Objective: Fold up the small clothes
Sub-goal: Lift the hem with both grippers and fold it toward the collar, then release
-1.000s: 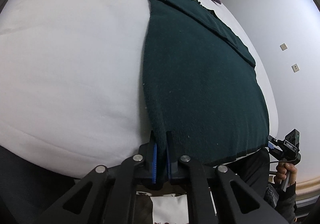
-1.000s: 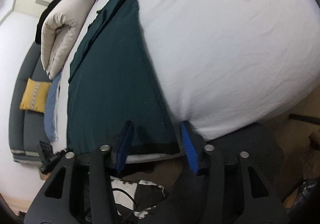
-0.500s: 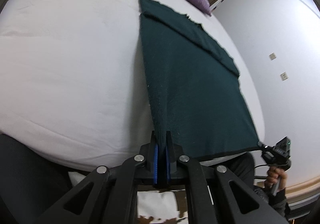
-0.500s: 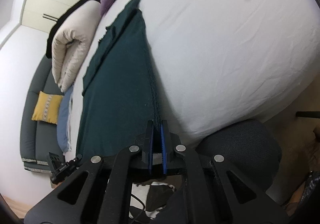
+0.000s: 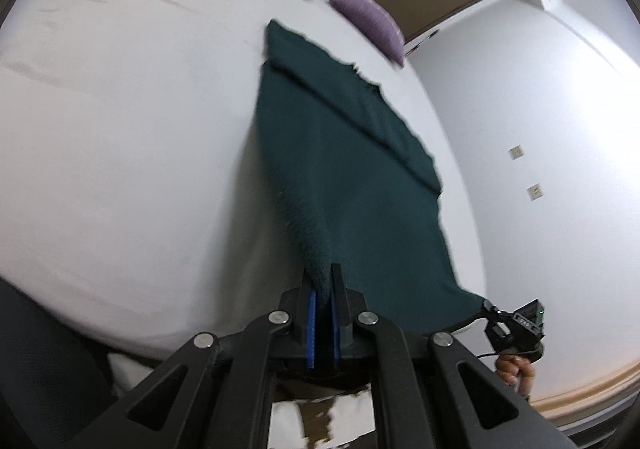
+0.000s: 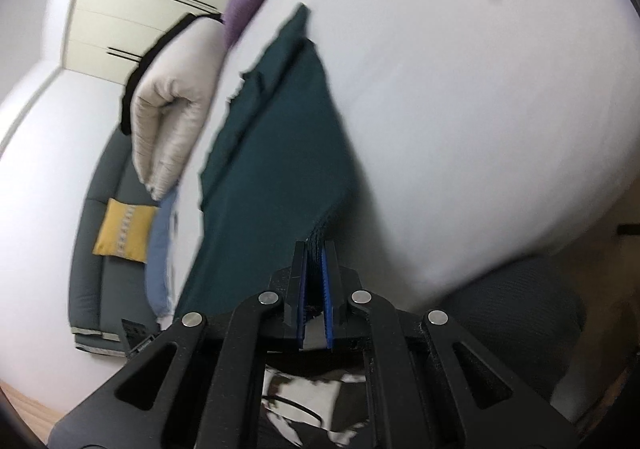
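A dark green garment lies spread on the white bed, its far end folded over. My left gripper is shut on its near left corner and holds that corner lifted off the bed. My right gripper is shut on the near right corner of the same garment, also lifted. In the left wrist view the right gripper shows at the garment's other near corner, held by a hand.
A beige folded duvet and a purple pillow lie at the far end of the bed. A grey sofa with a yellow cushion stands beside the bed. A dark chair seat is below the bed's near edge.
My right gripper closed on the garment's near right corner. Both grippers then lifted the near edge up off the bed, and the garment's near end now hangs taut between them.
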The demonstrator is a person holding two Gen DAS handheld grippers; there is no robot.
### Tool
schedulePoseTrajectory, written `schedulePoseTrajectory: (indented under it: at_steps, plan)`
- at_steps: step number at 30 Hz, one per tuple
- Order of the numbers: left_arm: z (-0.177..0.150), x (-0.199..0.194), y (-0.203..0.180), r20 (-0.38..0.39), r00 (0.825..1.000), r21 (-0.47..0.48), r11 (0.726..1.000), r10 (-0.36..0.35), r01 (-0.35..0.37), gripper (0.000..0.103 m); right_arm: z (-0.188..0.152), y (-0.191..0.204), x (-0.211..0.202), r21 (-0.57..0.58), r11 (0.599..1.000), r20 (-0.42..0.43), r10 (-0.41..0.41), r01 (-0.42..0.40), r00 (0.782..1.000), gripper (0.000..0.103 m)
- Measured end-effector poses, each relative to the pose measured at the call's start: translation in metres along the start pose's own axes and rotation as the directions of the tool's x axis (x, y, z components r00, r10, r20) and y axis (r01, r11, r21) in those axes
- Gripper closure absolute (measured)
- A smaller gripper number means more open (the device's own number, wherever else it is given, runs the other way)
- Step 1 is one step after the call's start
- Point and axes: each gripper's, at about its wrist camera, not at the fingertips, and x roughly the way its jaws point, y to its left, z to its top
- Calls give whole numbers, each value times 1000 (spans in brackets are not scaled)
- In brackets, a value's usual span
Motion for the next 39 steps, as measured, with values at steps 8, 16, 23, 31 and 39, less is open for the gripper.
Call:
schedulePoseTrajectory:
  at_steps: [8, 16, 23, 31, 39]
  plan:
    - [67, -1, -16, 97, 987, -76, 988, -127, 134, 97, 68, 58, 17, -14, 991, 81, 135, -134, 988, 98]
    - [169, 41, -25, 155, 981, -111, 984, -119, 137, 97, 174, 111, 85, -14, 987, 147, 162, -161, 976, 98]
    - [244, 98, -24, 153, 986, -112, 990, -70, 88, 97, 256, 134, 162, 1, 992, 171, 121, -122, 978, 98]
    - [297, 150, -8, 148, 989, -145, 989, 4, 18, 97, 327, 146, 249, -3, 1000, 191, 19, -19, 981, 98]
    - [334, 194, 1, 130, 988, -143, 988, 79, -60, 96, 367, 126, 305, 41, 997, 203, -70, 63, 977, 98]
